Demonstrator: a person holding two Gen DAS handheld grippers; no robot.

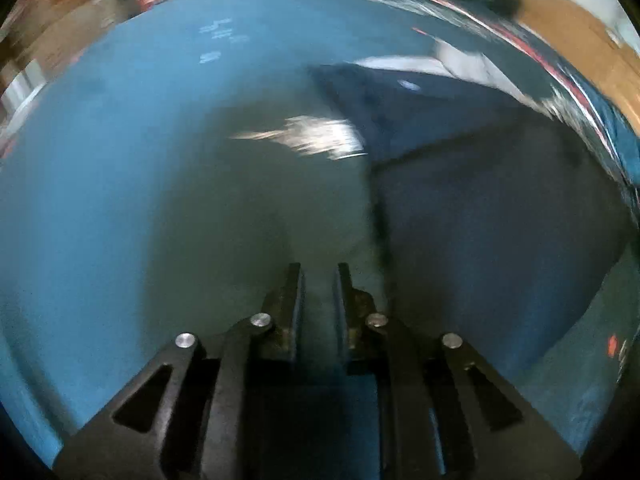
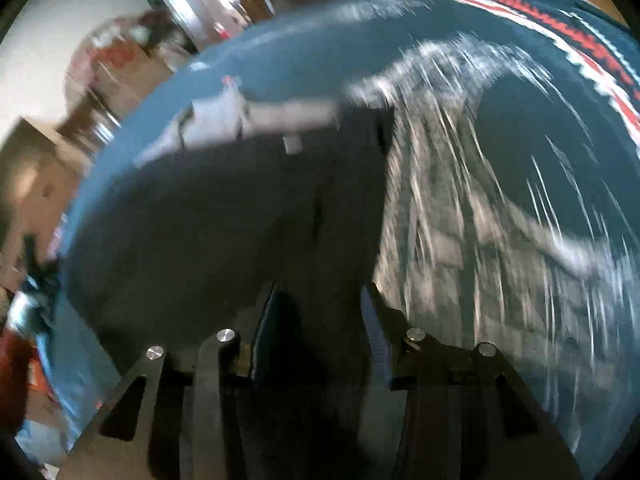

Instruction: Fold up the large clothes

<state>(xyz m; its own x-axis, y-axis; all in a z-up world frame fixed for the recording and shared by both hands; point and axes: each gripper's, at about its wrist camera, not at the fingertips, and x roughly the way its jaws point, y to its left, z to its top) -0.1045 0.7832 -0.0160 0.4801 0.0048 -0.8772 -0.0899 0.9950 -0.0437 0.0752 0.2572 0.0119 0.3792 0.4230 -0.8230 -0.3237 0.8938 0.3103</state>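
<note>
A dark navy garment (image 1: 480,208) lies partly folded on the blue table cover (image 1: 120,160), its straight folded edge running right of centre in the left wrist view. My left gripper (image 1: 318,270) hovers over bare cover just left of that edge, jaws apart with nothing between them. In the right wrist view the same garment (image 2: 220,220) fills the middle, with a pale collar area (image 2: 240,120) at the far end and a streaky white print (image 2: 460,200) on its right. My right gripper (image 2: 320,296) sits low over the dark cloth, fingers wide apart. Both views are blurred.
The blue cover has a red-and-white patterned border (image 2: 580,40) along its far right side. Beyond the table's far edge are blurred shelves and boxes (image 2: 120,60) and a brown cardboard surface (image 1: 580,40). Bare cover lies left of the garment.
</note>
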